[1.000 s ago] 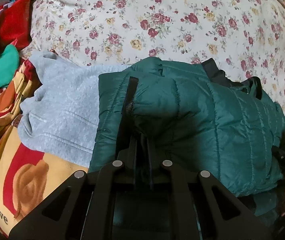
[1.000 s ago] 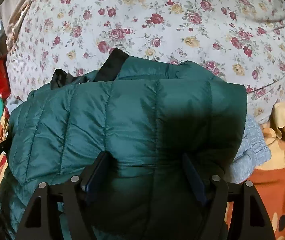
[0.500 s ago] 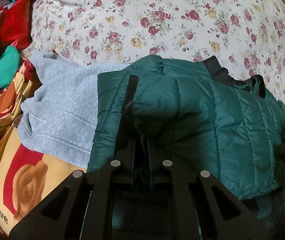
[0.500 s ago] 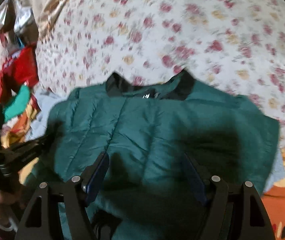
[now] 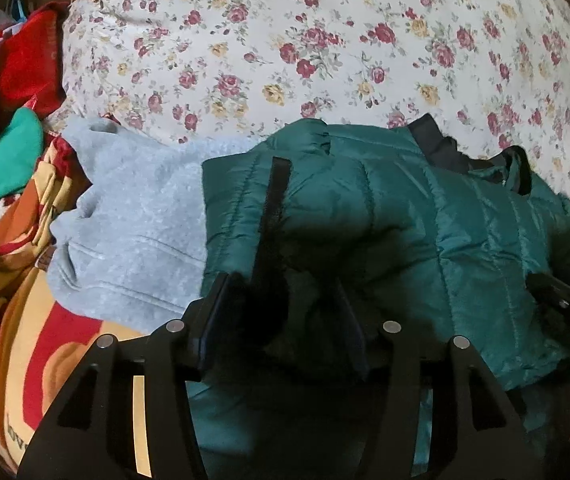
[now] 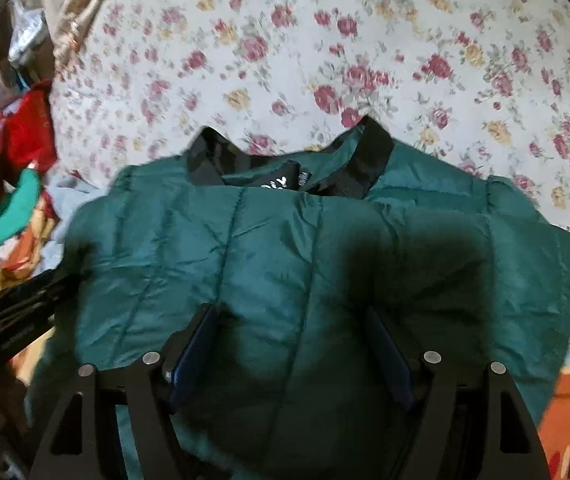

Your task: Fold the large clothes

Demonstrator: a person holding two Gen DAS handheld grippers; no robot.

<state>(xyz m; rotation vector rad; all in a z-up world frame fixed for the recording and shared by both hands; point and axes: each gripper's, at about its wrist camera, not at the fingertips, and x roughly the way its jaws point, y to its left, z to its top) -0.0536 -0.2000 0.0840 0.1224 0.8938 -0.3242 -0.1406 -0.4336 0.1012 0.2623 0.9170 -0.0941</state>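
Both grippers stand with fingers apart over the jacket: the left gripper at its zipper edge, the right gripper above its quilted back, neither clamped on anything. A black neck label carries pale lettering too blurred to read; the blanket at eight o'clock shows "lov". The green puffer jacket lies folded on the floral sheet, shiny, channel-stitched, with a black ribbed collar toward twelve o'clock. A fuzzy grey sweatshirt lies partly under it at nine o'clock.
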